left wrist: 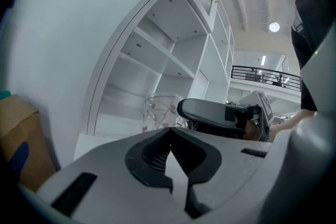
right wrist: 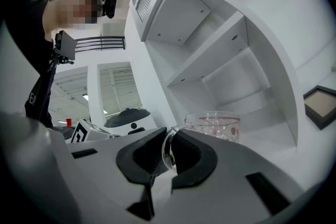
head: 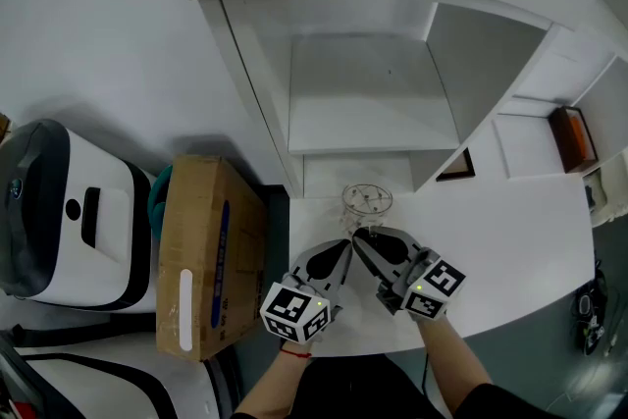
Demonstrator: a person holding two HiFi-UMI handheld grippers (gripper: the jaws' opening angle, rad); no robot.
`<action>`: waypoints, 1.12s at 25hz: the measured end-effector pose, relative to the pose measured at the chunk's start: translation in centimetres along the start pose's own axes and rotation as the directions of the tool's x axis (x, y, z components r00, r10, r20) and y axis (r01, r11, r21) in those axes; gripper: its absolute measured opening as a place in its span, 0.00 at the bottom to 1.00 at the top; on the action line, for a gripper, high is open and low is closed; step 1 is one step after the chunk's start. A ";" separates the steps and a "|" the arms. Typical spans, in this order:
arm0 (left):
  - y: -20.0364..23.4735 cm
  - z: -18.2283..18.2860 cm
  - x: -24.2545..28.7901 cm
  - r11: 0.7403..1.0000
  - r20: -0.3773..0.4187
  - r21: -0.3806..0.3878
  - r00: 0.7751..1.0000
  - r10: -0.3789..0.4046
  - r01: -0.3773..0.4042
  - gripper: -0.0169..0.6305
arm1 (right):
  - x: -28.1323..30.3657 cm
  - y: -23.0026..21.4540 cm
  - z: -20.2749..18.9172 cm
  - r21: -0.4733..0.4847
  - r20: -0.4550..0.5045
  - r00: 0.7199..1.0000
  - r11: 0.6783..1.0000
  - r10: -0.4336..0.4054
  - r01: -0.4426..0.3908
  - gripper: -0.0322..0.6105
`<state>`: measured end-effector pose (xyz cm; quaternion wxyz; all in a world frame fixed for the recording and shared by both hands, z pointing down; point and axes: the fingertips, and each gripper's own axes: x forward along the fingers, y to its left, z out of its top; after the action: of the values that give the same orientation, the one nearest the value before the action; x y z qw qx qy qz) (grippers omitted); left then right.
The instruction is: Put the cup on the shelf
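As the jaws stand, right tool (right wrist: 168, 140): nipped on a clear glass loop, seemingly the handle (right wrist: 166, 150) of the cup (right wrist: 218, 126).
Left tool (left wrist: 169, 135): jaws together, nothing between them.
Cup: upright on the white surface (head: 510, 231), just in front of the shelf (head: 373, 123).
Progress: grasp made; the lift and the placing into the bare shelf bay are left.

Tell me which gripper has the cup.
The right gripper: its jaws clamp the cup by its handle. The left gripper is shut on nothing.
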<state>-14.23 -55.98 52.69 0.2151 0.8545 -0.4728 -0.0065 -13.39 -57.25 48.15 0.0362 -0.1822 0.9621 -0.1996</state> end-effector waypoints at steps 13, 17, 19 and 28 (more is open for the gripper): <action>2.5 1.1 2.5 0.999 0.013 -0.015 0.999 0.042 -0.042 0.03 | 1.9 -3.6 0.6 -0.011 0.010 1.000 1.000 -0.011 0.011 0.09; 3.2 1.3 2.9 0.998 0.014 -0.019 0.998 0.057 -0.057 0.04 | 2.3 -4.8 0.5 -0.011 0.011 1.000 1.000 -0.023 0.023 0.09; 3.8 1.4 3.1 0.997 0.016 -0.023 0.998 0.069 -0.068 0.04 | 2.5 -5.3 0.5 -0.011 0.013 1.000 1.000 -0.029 0.029 0.09; 5.3 1.7 3.5 0.995 0.020 -0.036 0.995 0.095 -0.095 0.04 | 3.5 -6.9 0.3 -0.054 0.019 0.998 0.997 -0.051 0.052 0.09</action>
<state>-16.96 -61.88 53.80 0.2249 0.8270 -0.5151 -0.0139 -14.29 -64.56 50.61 0.0347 -0.2098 0.9618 -0.1723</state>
